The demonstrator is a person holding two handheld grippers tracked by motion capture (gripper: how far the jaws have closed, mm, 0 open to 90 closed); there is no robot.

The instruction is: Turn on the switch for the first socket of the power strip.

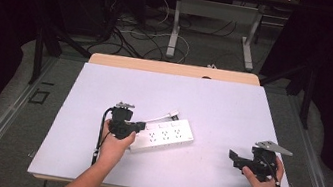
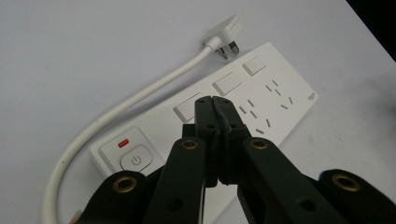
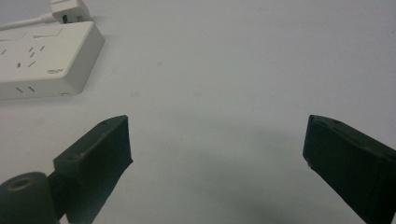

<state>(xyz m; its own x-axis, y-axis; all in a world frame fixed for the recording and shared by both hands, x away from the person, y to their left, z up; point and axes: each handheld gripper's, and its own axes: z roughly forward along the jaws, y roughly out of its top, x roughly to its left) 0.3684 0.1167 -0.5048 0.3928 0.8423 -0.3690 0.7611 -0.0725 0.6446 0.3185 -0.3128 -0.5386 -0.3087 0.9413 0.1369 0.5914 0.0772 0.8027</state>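
Left tool (image 2: 214, 100) pressed together over the power strip (image 2: 261, 100) — right tool (image 3: 217, 140) spread apart, low above bare table (image 3: 233, 60).

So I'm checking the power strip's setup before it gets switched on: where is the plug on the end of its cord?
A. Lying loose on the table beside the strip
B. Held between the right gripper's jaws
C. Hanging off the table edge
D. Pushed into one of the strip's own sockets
A: in the left gripper view the plug lies on the table just beyond the power strip, prongs bare, in no socket.
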